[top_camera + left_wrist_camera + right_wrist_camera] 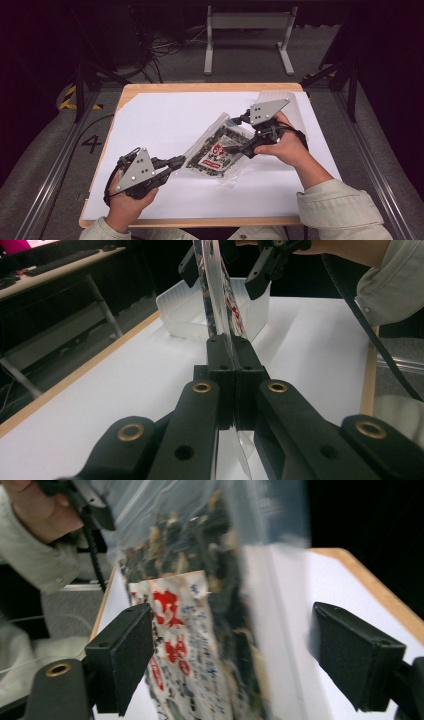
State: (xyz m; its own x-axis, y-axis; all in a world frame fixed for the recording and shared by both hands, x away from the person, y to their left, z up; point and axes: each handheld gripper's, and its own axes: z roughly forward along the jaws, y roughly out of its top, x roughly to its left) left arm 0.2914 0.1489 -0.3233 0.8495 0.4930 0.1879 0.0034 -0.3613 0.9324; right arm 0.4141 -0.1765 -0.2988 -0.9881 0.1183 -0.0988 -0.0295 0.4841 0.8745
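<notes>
A clear plastic bag (220,150) of dark dried bits with a red and white label hangs tilted above the white sheet. My left gripper (180,161) is shut on the bag's lower left edge; in the left gripper view the film (220,295) rises straight out of the closed gripper (232,347). My right gripper (234,135) is open at the bag's upper right, one jaw on each side. In the right gripper view the label (185,645) sits between the wide-apart pads (122,655), untouched by either, with the gripper (240,655) open.
A white sheet (165,120) covers the wooden table (150,88). A translucent plastic tray (280,96) stands at the back right, behind the right hand; it is the tray (180,305) beyond the bag. A metal stand (247,35) is on the floor past the table.
</notes>
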